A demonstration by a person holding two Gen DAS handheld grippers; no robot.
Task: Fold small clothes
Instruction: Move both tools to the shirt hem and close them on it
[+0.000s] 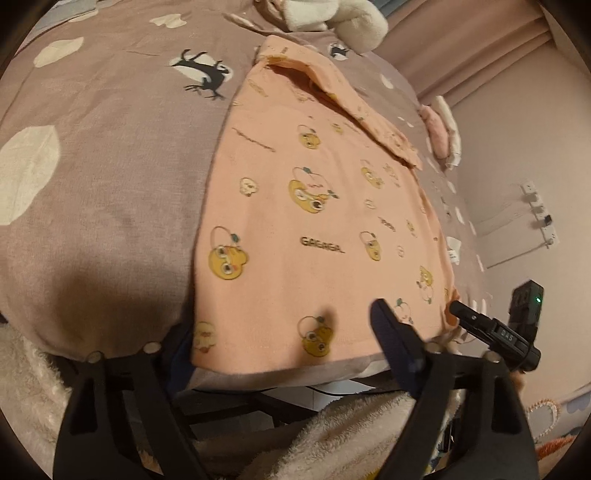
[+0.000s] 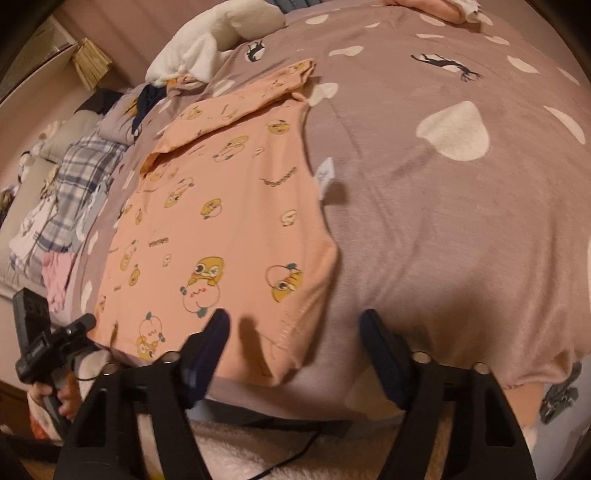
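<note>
A small peach shirt (image 1: pixel 314 221) printed with yellow cartoon faces lies flat on the mauve bedspread (image 1: pixel 110 166), one sleeve folded across its far end. It also shows in the right wrist view (image 2: pixel 221 229). My left gripper (image 1: pixel 269 332) is open at the shirt's near hem, with the right finger (image 1: pixel 388 332) over the cloth and the left finger hidden below the bed edge. My right gripper (image 2: pixel 295 332) is open over the shirt's near right corner. The other gripper shows at the side in each view (image 1: pixel 491 328) (image 2: pixel 55 343).
The bedspread (image 2: pixel 443 221) carries white hearts and black deer prints. White plush toys (image 1: pixel 347 18) lie at the far end. A pile of clothes, some plaid (image 2: pixel 74 177), lies left of the shirt. A pink wall with a power strip (image 1: pixel 539 214) is right of the bed.
</note>
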